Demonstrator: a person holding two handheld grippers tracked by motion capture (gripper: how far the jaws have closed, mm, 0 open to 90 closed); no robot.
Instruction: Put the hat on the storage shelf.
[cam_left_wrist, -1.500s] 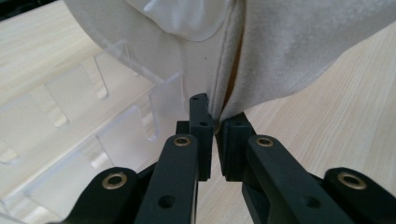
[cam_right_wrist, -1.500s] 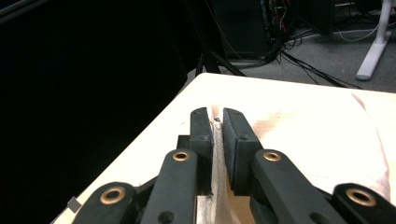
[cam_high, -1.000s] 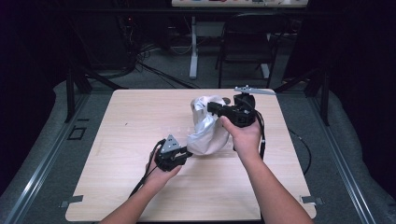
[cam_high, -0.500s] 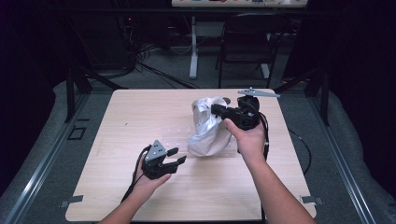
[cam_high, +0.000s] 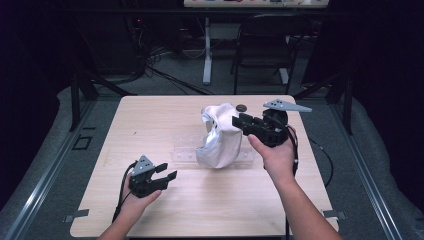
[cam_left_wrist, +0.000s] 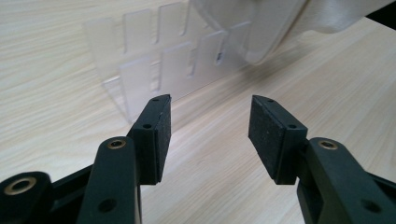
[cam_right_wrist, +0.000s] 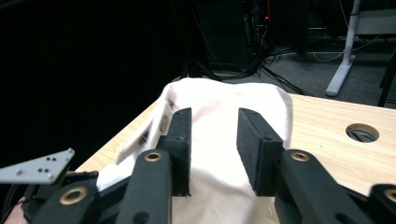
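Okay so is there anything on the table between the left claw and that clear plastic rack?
Nothing visible. The left claw is open and points at the clear plastic rack across bare wooden table. The white cloth sits on the rack's far end, off the direct line.

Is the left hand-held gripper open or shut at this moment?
Open. The left hand-held gripper has its jaws apart with bare table between them, gripping nothing; the clear plastic rack stands beyond.

Crumpled white cloth (cam_high: 220, 142) over clear rack (cam_left_wrist: 154, 60), seemingly
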